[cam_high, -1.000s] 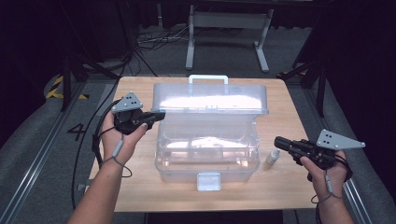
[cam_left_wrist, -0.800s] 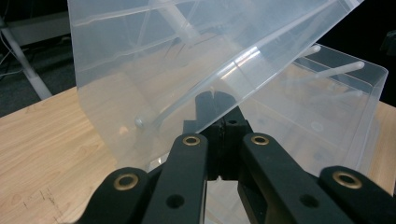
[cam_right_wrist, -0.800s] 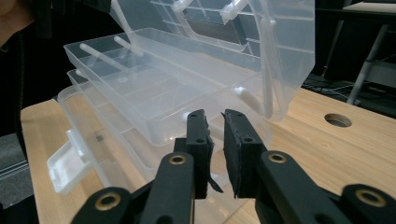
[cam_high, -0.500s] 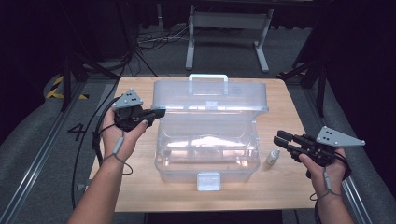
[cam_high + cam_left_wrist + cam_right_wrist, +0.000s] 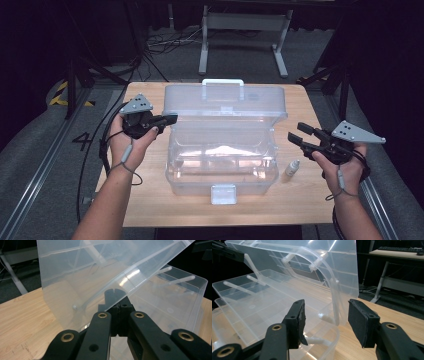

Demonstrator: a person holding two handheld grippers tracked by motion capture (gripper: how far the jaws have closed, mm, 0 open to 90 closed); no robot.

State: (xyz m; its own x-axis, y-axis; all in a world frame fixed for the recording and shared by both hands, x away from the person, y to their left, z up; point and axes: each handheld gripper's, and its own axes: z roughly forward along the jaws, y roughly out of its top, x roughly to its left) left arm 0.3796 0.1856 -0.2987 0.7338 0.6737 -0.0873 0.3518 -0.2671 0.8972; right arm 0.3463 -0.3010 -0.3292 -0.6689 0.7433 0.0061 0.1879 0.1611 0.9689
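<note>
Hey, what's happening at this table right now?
A person is working on a clear plastic toolbox on a wooden table. The left gripper is shut on the edge of its raised lid. The right gripper has just been opening, with nothing between its jaws. A small dropper bottle stands beside the box.

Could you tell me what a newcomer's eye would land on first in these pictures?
The big clear plastic toolbox in the middle of the wooden table, with its lid propped up. The left gripper is shut on the lid's left edge, while the right gripper, off the box's right side, has just been opening its jaws, with nothing pressed between them. A small white dropper bottle stands by the box's right front corner.
</note>
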